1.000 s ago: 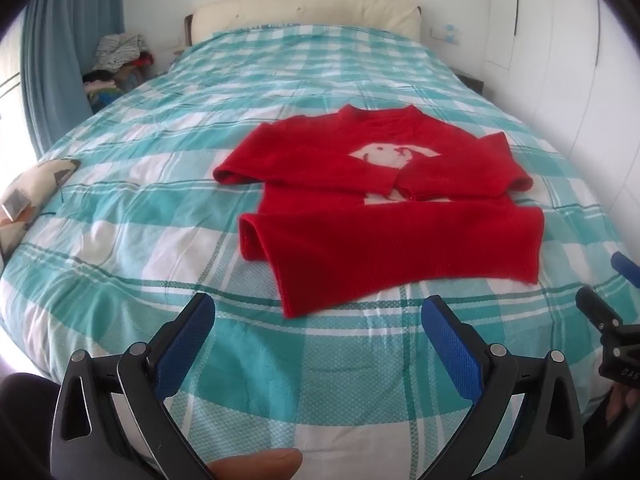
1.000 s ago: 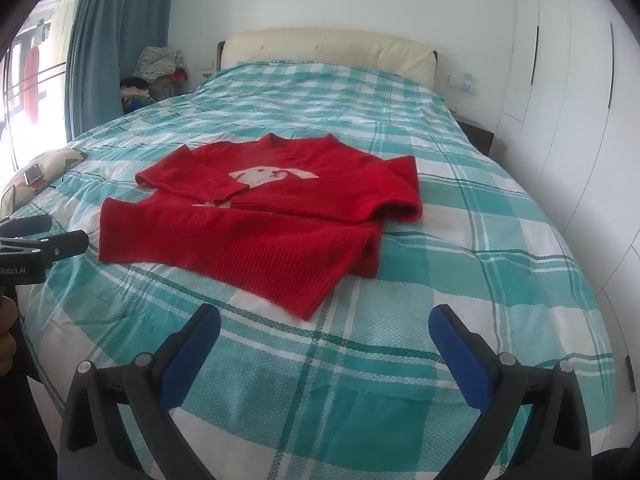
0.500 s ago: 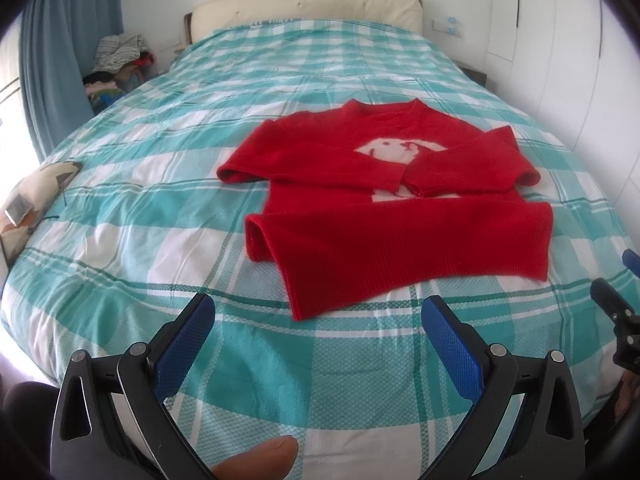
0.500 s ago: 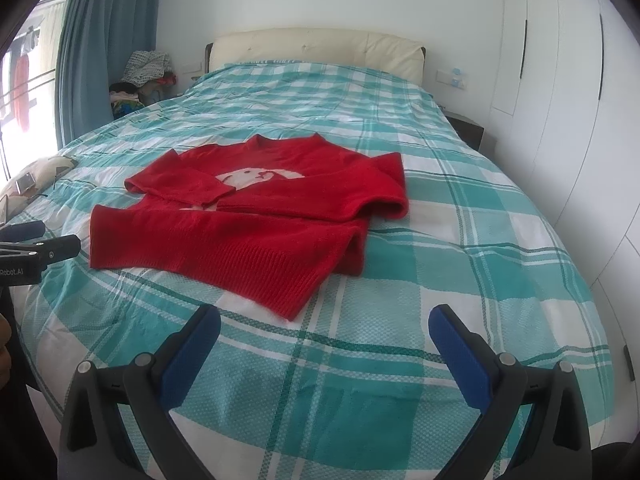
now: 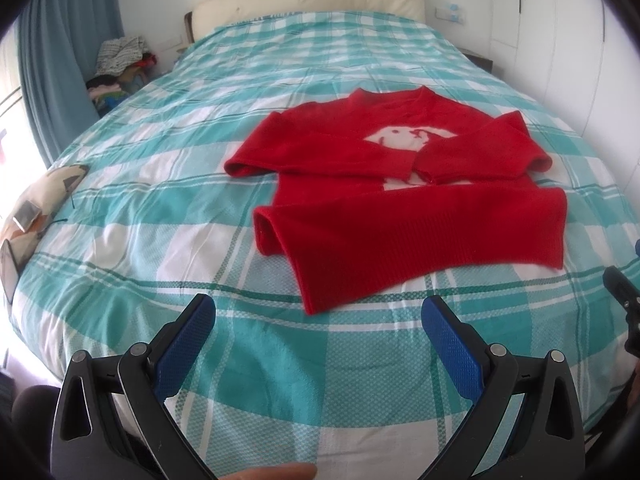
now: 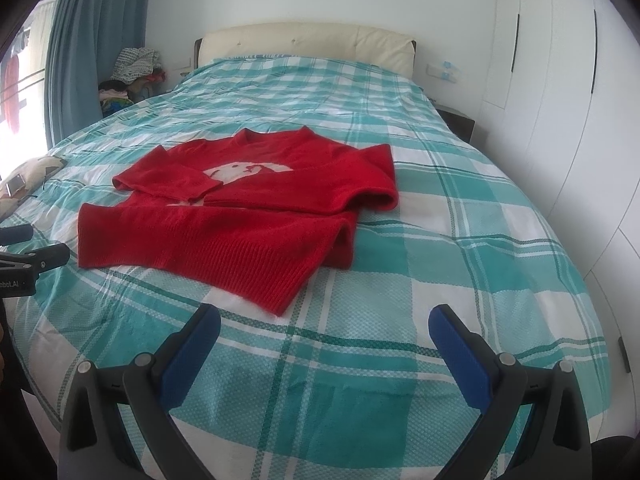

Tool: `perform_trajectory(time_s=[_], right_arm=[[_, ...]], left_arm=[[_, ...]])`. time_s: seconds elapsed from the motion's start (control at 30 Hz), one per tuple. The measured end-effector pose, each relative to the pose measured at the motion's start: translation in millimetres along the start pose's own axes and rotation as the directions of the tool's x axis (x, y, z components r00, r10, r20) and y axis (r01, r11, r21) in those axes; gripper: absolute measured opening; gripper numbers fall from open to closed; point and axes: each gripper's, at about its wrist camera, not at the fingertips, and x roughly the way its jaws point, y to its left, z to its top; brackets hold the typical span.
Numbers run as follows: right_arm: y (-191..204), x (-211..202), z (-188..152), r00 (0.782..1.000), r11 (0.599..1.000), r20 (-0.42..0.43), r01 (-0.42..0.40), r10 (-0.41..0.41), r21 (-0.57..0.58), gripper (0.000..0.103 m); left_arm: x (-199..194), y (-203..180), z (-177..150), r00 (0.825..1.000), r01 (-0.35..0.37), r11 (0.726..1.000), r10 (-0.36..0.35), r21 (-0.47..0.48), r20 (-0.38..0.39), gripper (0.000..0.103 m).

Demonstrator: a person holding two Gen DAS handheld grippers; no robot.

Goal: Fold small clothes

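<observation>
A small red sweater [image 5: 400, 200] with a white animal print lies on the bed, both sleeves folded across its chest and the bottom hem folded up at one corner. In the right wrist view the same sweater [image 6: 248, 208] lies left of centre. My left gripper [image 5: 318, 320] hangs open above the bedspread, short of the sweater's near corner, nothing between its blue pads. My right gripper [image 6: 324, 330] is open too, just short of the hem's near corner. At each view's edge the other gripper shows in part: the right one [image 5: 624, 292] and the left one [image 6: 24, 256].
The bed [image 5: 200, 160] carries a teal and white checked cover and a cream headboard [image 6: 304, 44]. A pile of clothes [image 5: 120, 56] sits by the blue curtain [image 6: 96, 32]. A cushion with a small device [image 5: 28, 212] lies at the left edge. White wardrobes [image 6: 560, 80] stand on the right.
Both grippers have drawn back and risen slightly, so the sweater sits a little farther off and lower in each view. Both stay open. The sweater has not moved.
</observation>
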Motion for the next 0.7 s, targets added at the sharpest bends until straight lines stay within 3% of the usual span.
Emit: perform_trajectory(time_s=[0.7], right_arm=[[-1.3, 2.4, -0.4, 1.000, 1.000, -0.008, 0.014, -0.014, 0.004, 0.103]], left_arm=[[3.6, 1.6, 1.5, 1.000, -0.015, 1.000, 0.015, 0.007, -0.010, 0.103]])
